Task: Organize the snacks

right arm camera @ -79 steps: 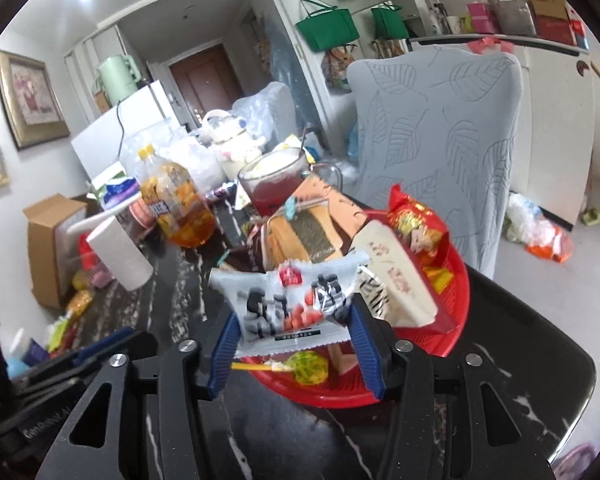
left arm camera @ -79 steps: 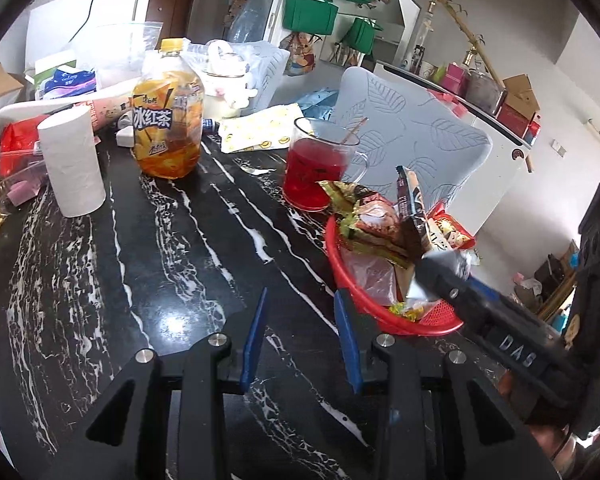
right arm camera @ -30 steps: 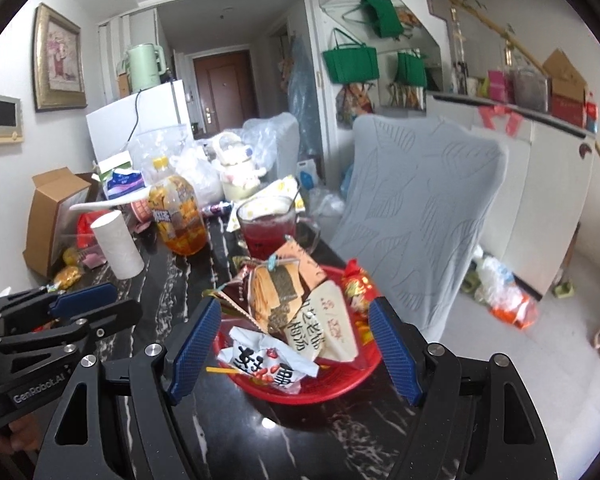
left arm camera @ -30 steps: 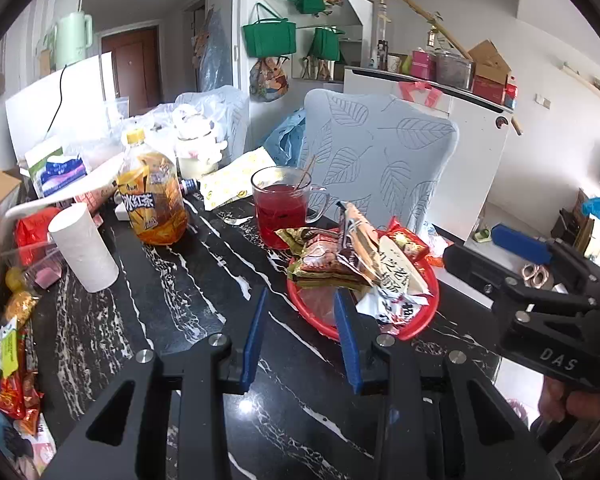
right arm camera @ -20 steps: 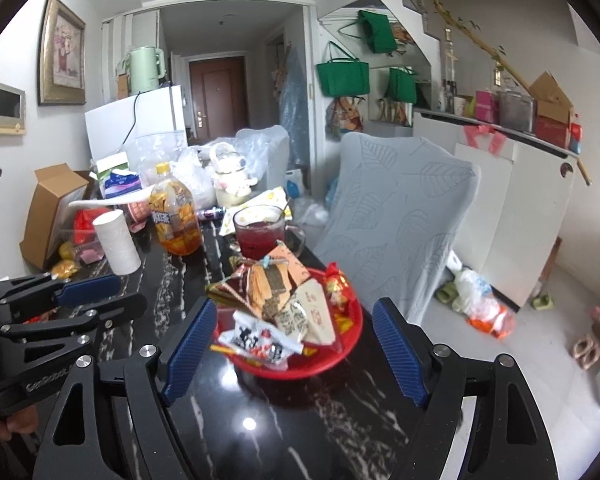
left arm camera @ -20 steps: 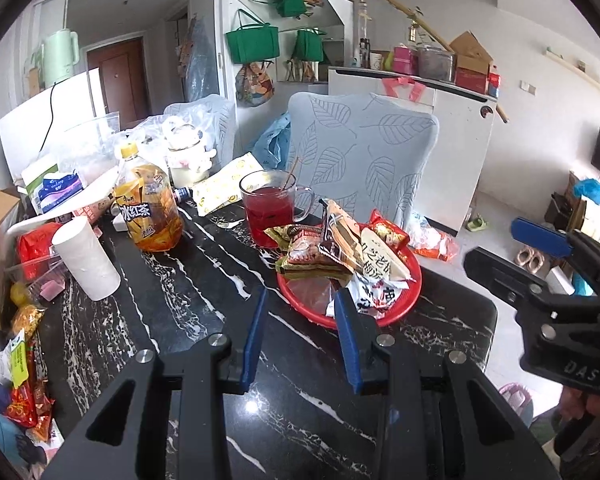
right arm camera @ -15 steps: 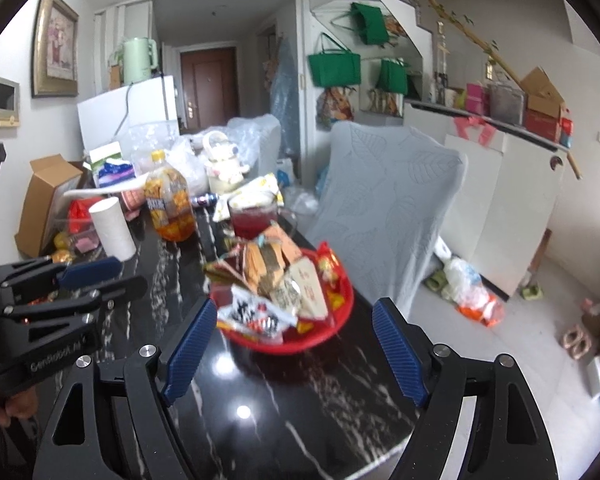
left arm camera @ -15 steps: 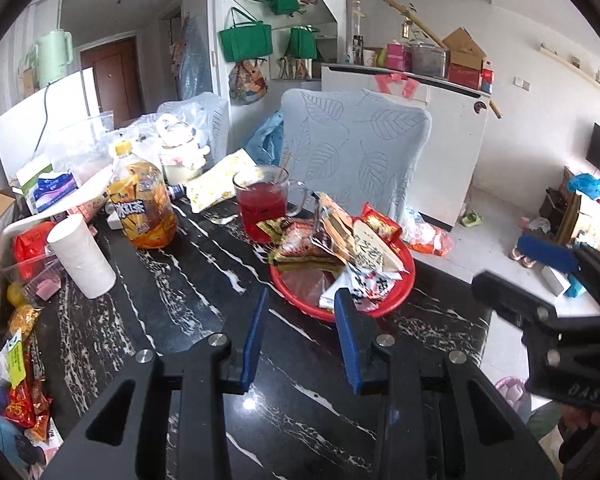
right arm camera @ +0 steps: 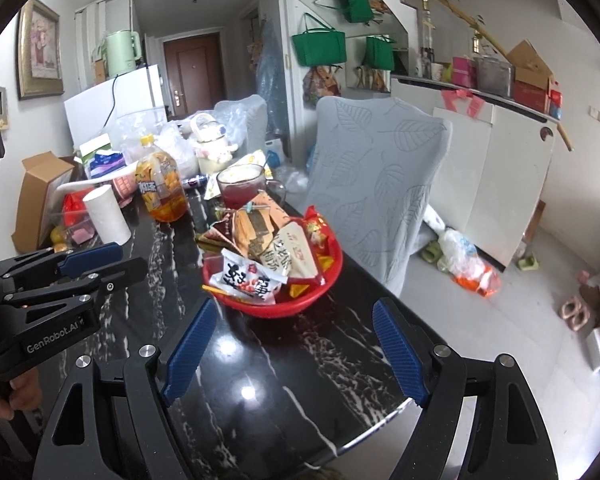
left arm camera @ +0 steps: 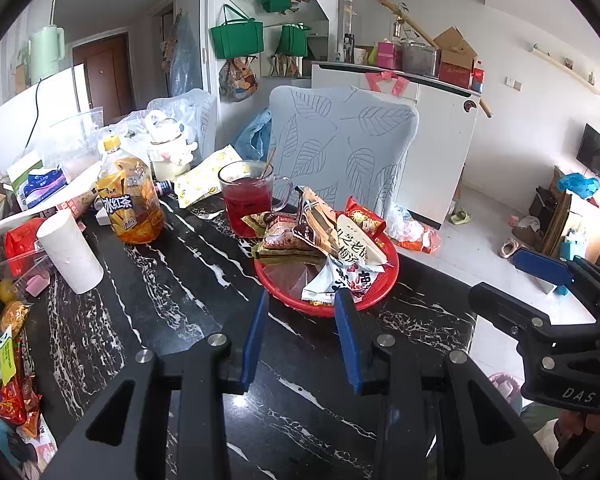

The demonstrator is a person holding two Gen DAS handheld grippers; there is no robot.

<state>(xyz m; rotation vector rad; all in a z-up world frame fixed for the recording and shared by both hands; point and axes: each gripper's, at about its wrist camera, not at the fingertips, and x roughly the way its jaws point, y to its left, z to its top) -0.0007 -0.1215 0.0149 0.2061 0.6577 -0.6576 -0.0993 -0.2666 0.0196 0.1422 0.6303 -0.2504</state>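
One red basket (left arm camera: 384,280), one tea bottle (left arm camera: 132,204), one mug (left arm camera: 246,200), two empty tongs.

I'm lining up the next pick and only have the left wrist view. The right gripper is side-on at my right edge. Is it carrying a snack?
Observer: No. In the right wrist view the right gripper stands wide open with nothing between its fingers. It is over bare table, just short of the red basket.
Operator: How does the left gripper look from that side?
Observer: The left gripper hangs over the table to the left of the basket and touches nothing. A hand grips its handle.
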